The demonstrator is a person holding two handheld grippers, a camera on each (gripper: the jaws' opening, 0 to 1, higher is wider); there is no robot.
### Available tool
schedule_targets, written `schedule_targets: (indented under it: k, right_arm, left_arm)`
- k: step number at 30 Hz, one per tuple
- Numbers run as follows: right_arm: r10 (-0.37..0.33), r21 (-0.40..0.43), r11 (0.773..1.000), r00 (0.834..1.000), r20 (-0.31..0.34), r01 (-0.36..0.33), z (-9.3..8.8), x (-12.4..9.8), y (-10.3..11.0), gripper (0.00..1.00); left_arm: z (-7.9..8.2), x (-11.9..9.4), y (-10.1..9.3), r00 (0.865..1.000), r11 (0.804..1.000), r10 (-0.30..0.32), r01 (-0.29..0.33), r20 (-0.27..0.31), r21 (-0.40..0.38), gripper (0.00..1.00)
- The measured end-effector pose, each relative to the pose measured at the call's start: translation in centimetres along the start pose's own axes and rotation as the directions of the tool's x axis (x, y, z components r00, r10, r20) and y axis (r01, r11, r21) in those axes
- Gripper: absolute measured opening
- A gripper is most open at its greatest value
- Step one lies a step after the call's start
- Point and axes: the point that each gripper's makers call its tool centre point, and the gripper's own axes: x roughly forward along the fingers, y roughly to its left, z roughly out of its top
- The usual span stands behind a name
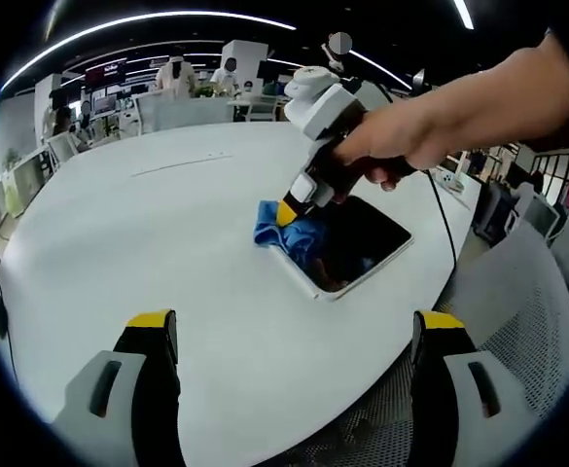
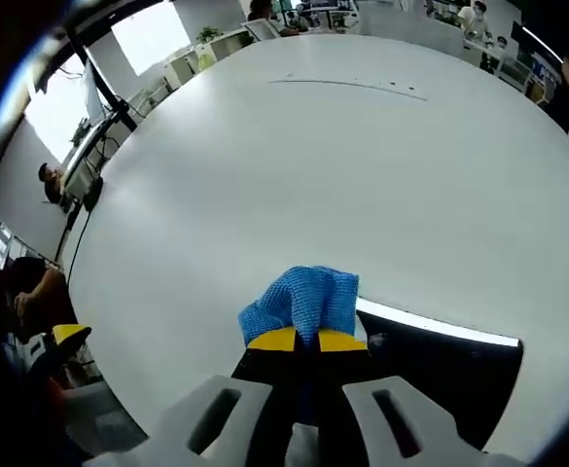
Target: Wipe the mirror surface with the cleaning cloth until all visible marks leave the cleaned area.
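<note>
On the left side of our left gripper view we have bare white table (image 1: pixel 119 233), and our left gripper (image 1: pixel 294 336) hangs low over the near edge with its jaws spread wide, holding nothing — it's idle. Moving right, the mirror (image 1: pixel 367 243) lies flat on the table, white-framed and dark-faced, and the blue cleaning cloth (image 1: pixel 289 232) sits bunched at its far-left corner, half on the glass and half on the table. A hand (image 1: pixel 440 131) brings the right gripper (image 1: pixel 286 212) down onto it. In our right gripper view the yellow-tipped jaws are clamped together on the cloth (image 2: pixel 303 302), and the dark mirror (image 2: pixel 440 365) stretches away to the right.

So we judge the wipe is underway, working one corner, with most of the glass to the right left to cover. Marks on the surface? At this angle the glass reads as a dark reflection, so we can't tell whether any remain.
</note>
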Motion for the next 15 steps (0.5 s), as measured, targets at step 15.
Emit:
schedule_targets:
  k: [15]
  right_arm:
    - [-0.004,-0.05,0.999,1.0,-0.028,0.003,2.0,1.1,-0.6,0.0]
  left_arm:
    - [-0.3,0.3,0.1,1.0,1.0,-0.004,0.004,0.0,-0.003,0.99]
